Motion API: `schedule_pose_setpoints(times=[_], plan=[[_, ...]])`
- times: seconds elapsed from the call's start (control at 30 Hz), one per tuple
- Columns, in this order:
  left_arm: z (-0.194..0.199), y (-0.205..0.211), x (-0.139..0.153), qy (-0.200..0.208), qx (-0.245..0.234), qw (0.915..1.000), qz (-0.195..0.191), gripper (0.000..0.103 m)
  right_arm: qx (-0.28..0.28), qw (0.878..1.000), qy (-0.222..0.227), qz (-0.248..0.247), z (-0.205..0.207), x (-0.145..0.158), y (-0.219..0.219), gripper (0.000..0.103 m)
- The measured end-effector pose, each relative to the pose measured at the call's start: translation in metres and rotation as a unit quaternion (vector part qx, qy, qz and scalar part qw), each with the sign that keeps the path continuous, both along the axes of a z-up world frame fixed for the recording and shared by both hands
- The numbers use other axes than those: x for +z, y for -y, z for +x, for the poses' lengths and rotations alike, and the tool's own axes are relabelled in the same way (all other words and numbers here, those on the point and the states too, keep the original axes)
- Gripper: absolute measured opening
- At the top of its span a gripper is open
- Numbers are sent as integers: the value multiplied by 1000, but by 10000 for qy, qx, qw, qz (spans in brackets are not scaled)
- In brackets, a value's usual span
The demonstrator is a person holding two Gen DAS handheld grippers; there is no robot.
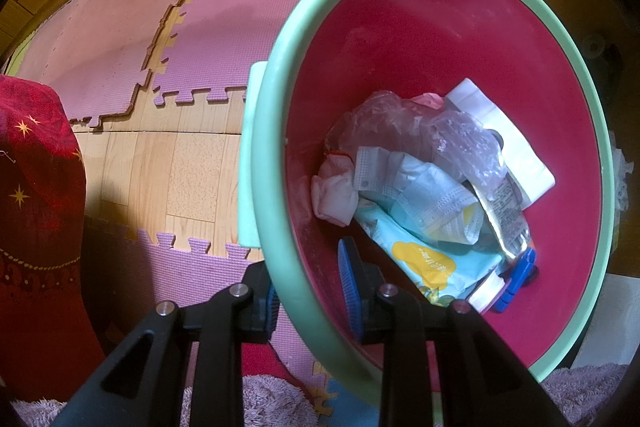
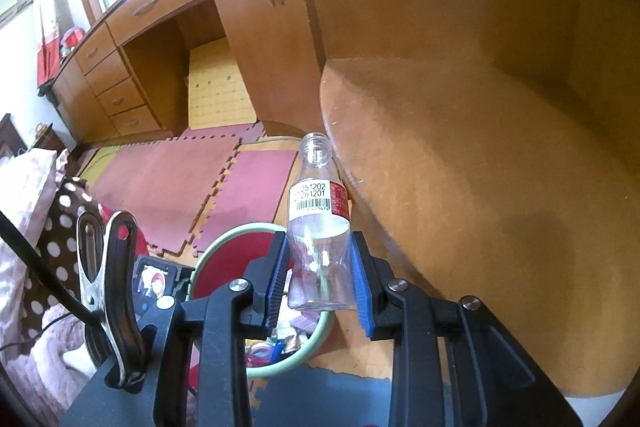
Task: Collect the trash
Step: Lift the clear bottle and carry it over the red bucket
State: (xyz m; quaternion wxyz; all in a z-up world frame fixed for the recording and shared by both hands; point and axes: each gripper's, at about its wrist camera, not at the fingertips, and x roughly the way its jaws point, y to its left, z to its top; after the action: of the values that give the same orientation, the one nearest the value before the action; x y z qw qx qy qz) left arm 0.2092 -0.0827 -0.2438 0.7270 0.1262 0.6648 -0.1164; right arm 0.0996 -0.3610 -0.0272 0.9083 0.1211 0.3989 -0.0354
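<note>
The right gripper (image 2: 320, 277) clamps the clear bottle (image 2: 318, 227) low on its body, above the bin (image 2: 208, 247). The left gripper (image 1: 308, 297) pinches the bin's green rim (image 1: 264, 163). The bottle is smooth and held near its base, so it may slip or miss the bin. Its long axis is upright, open neck pointing up.

The right gripper (image 2: 320, 277) clamps a clear, capless plastic bottle (image 2: 319, 227) between its blue pads (image 2: 362, 287), neck toward twelve o'clock. Behind it, toward seven o'clock, the green-rimmed red bin (image 2: 228, 263) holds wrappers. A wooden desk (image 2: 160, 39) stands at ten o'clock.
</note>
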Motion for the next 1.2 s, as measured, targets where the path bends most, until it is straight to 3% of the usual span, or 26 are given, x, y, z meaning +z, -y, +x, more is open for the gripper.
schedule_pose_setpoints(times=[0.3,1.2], plan=[[-1,0,0,15,-5,10000,2,28,208,9997,-125,78,1,-18,-19,31],[-1,0,0,30,-14,10000,-3,28,820,9930,-798,284,13,-116,-95,31]])
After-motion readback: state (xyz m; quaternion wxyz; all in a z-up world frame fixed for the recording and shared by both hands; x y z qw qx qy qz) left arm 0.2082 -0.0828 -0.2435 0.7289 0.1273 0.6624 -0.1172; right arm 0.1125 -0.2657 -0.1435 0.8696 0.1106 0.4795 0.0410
